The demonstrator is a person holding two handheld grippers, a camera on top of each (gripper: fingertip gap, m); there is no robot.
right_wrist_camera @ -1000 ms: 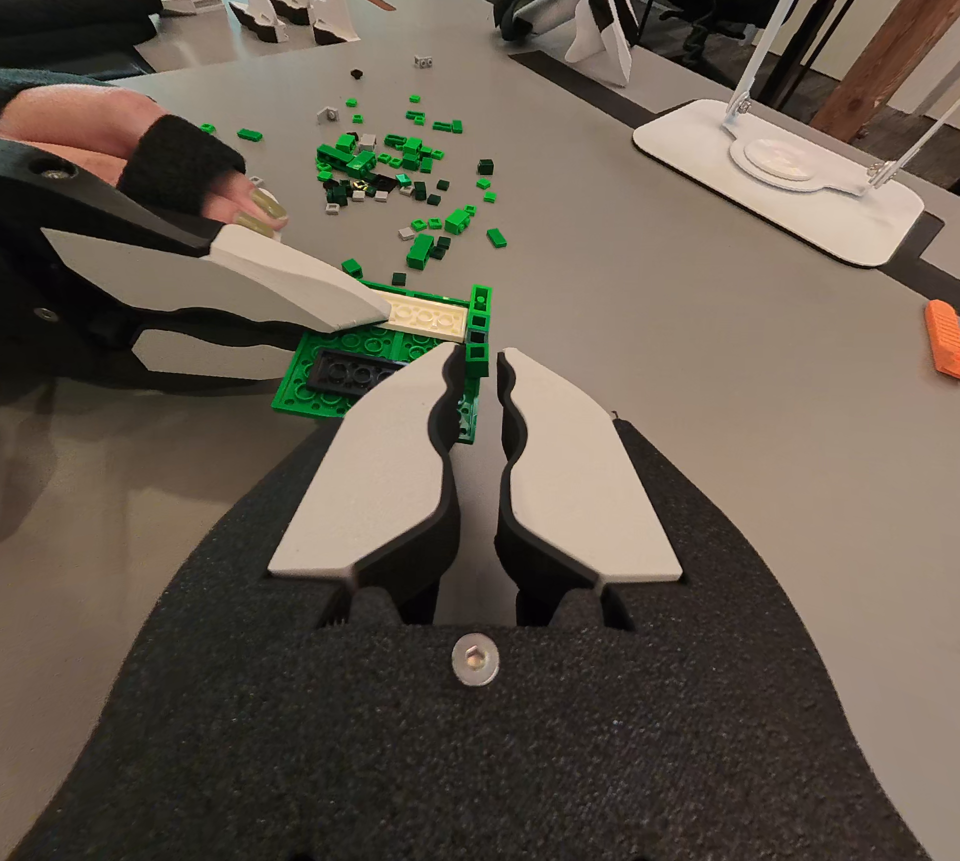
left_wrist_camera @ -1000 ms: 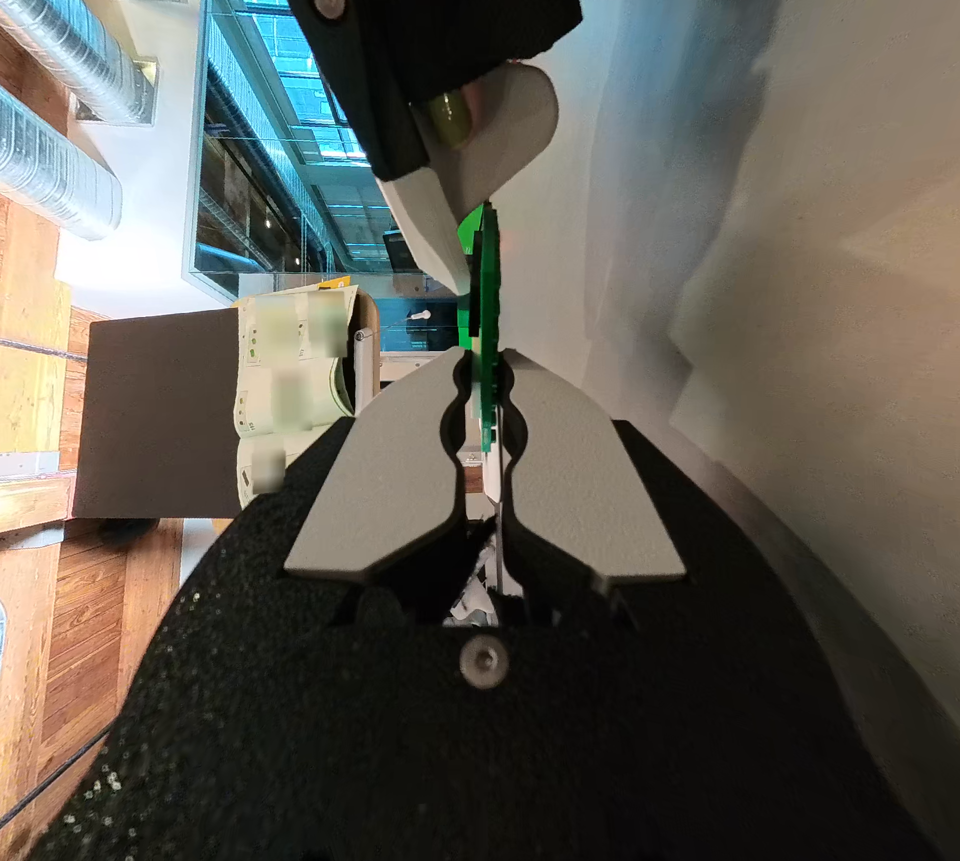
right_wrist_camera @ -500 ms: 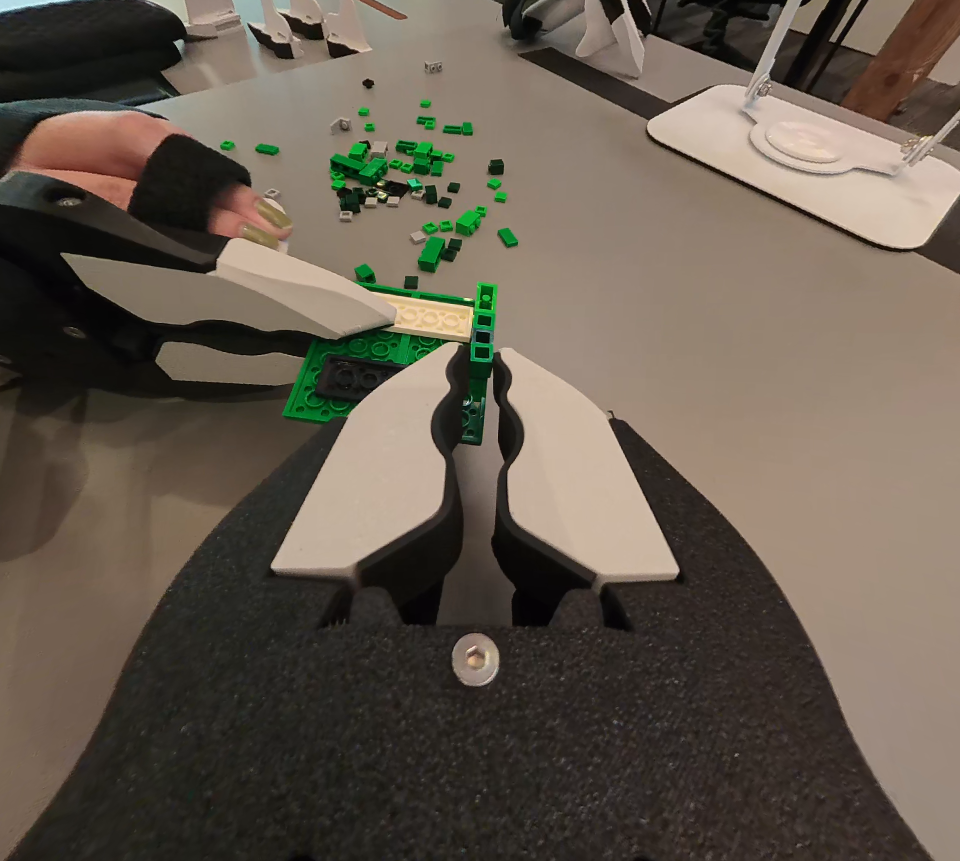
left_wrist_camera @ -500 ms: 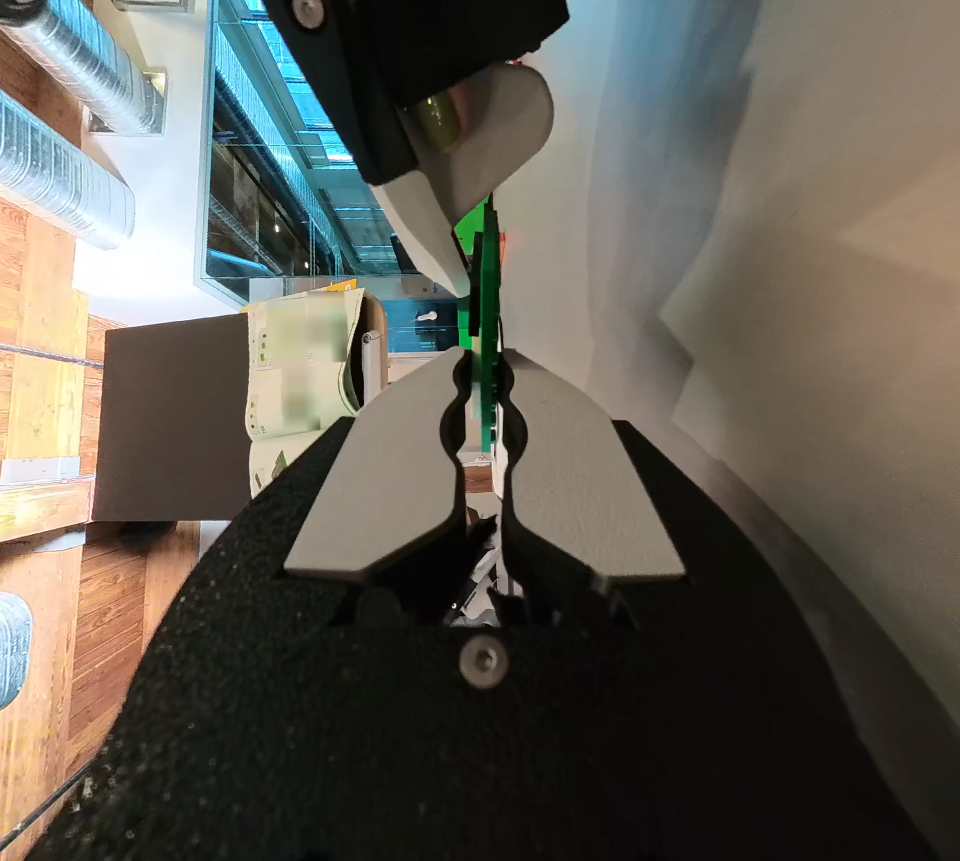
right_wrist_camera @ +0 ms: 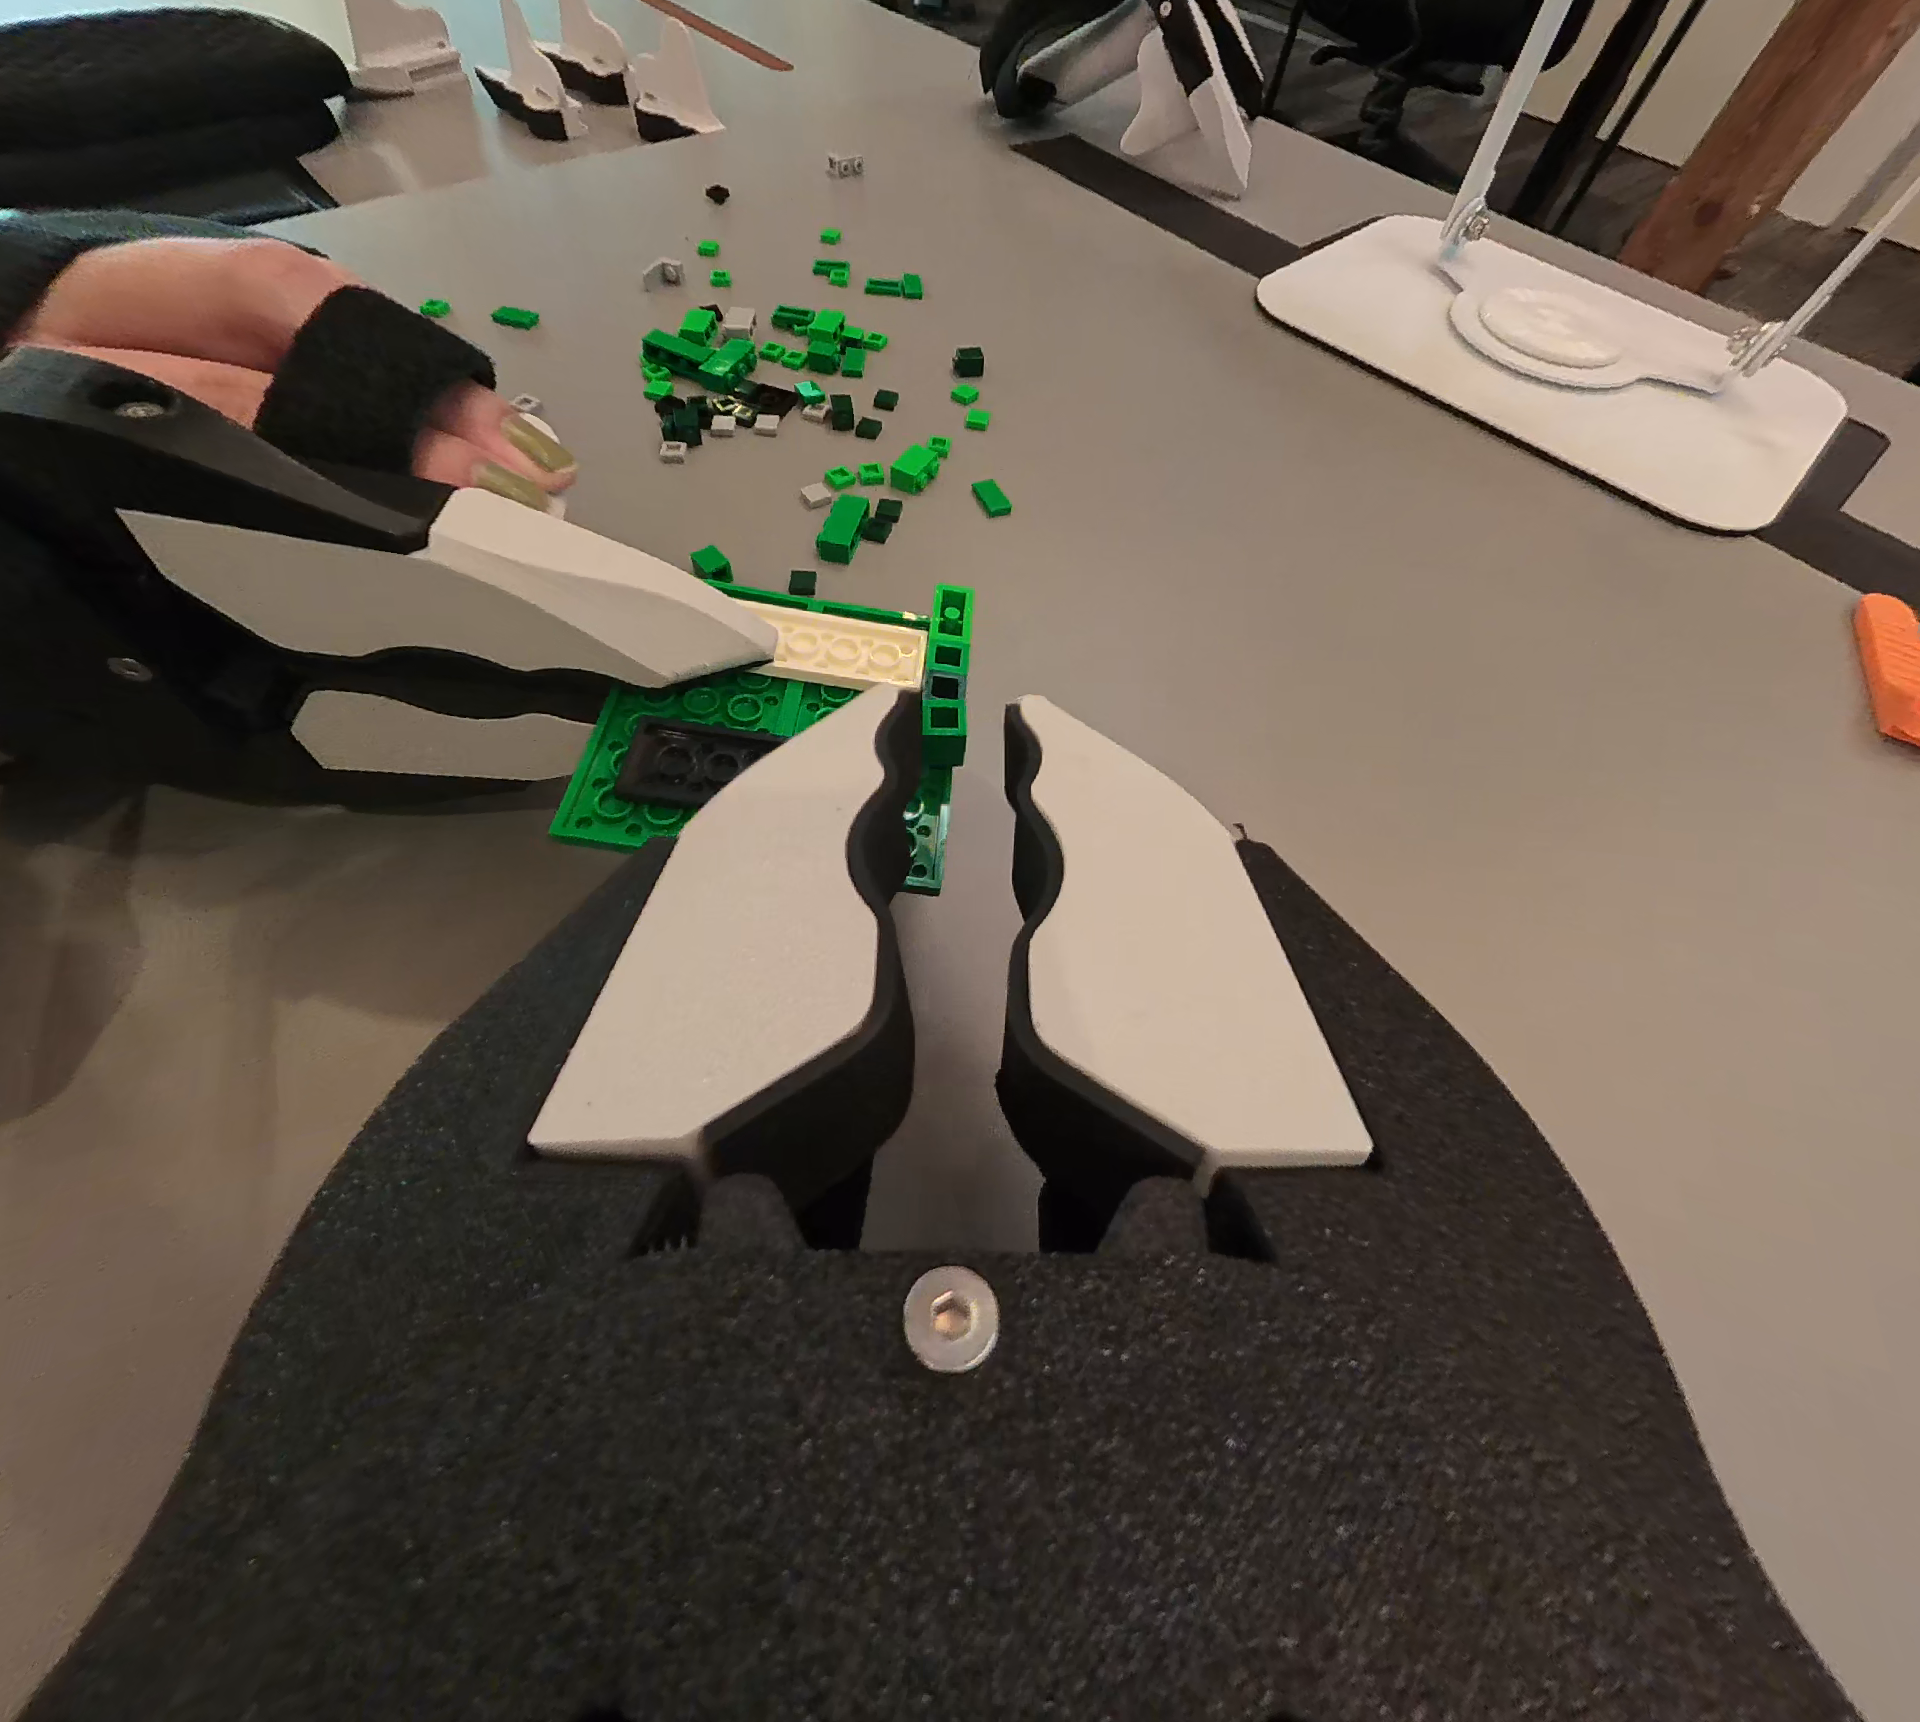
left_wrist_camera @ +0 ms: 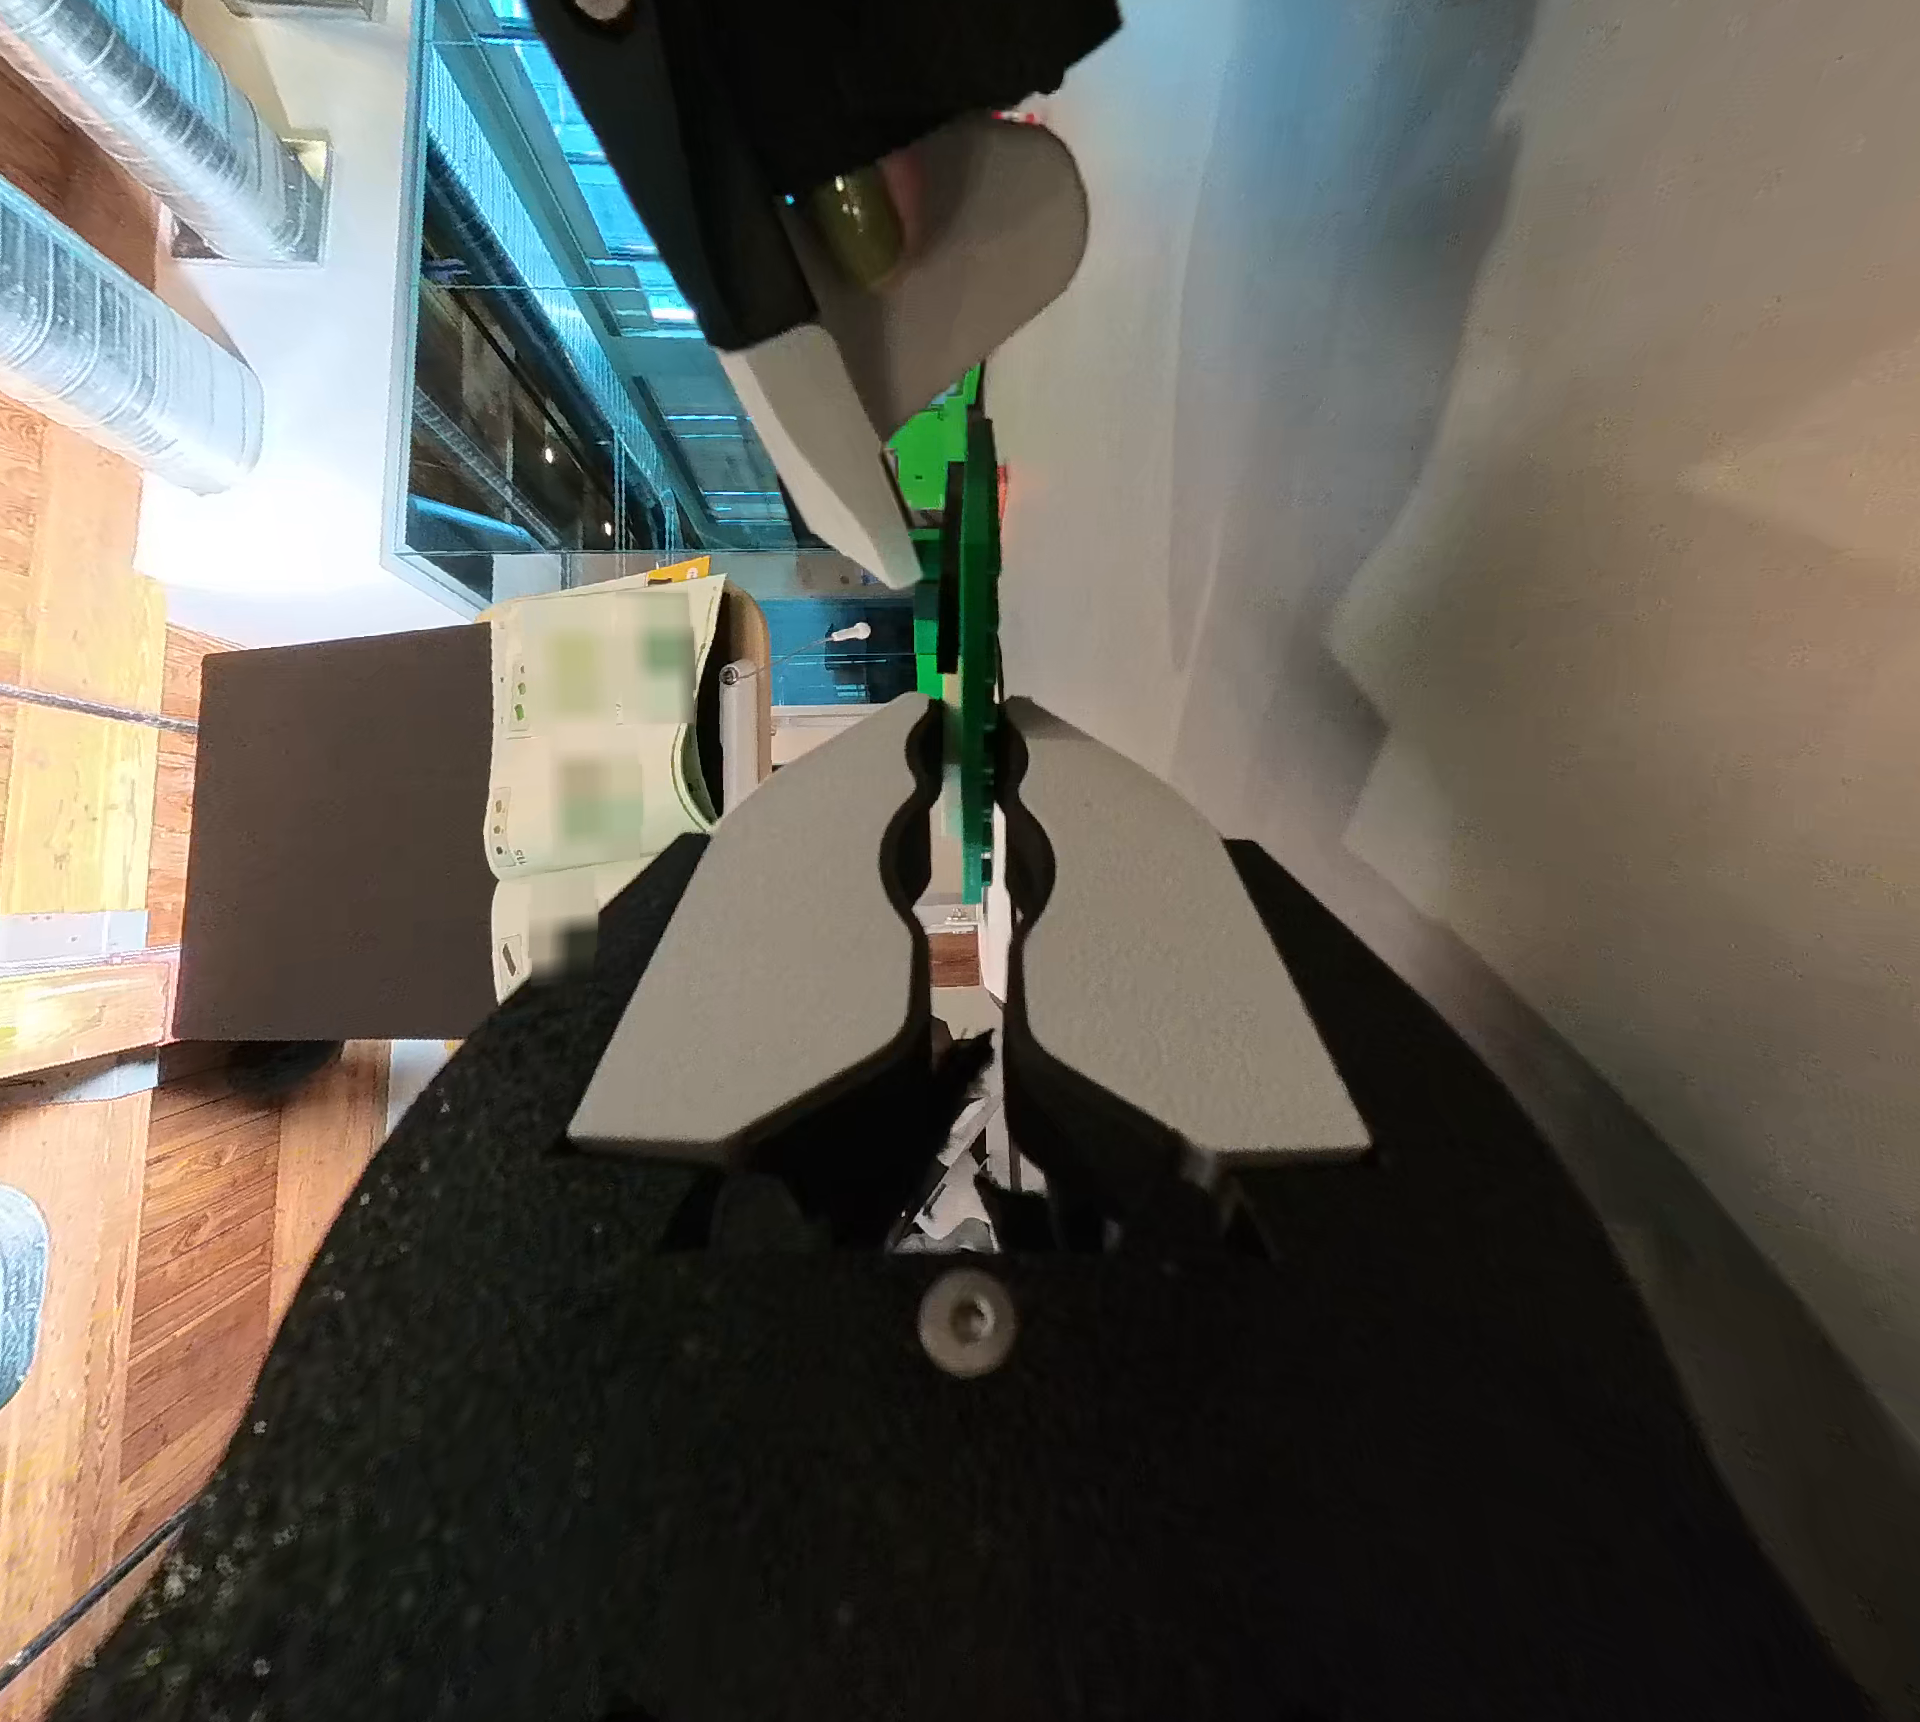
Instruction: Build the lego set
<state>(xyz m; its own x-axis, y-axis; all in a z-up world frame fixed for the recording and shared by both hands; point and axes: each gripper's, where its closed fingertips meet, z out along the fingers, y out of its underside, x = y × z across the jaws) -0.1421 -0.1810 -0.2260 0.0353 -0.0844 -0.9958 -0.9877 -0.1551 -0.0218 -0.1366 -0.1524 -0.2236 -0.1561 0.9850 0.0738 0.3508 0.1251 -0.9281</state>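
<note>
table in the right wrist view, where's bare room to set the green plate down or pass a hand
The table is bare right of the green plate, up to the white stand base and orange piece. The near-left corner is also bare. It is crowded behind the plate, among the loose bricks, and left, where the left claw reaches in.

Flat green lego baseplate on table, cream plate and black plate attached, loose bricks beyond

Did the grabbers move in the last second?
Barely. The left gripper stays shut on the green baseplate. The right gripper remains open over the plate's right edge, with its view shifted only slightly. The loose bricks haven't moved.
</note>
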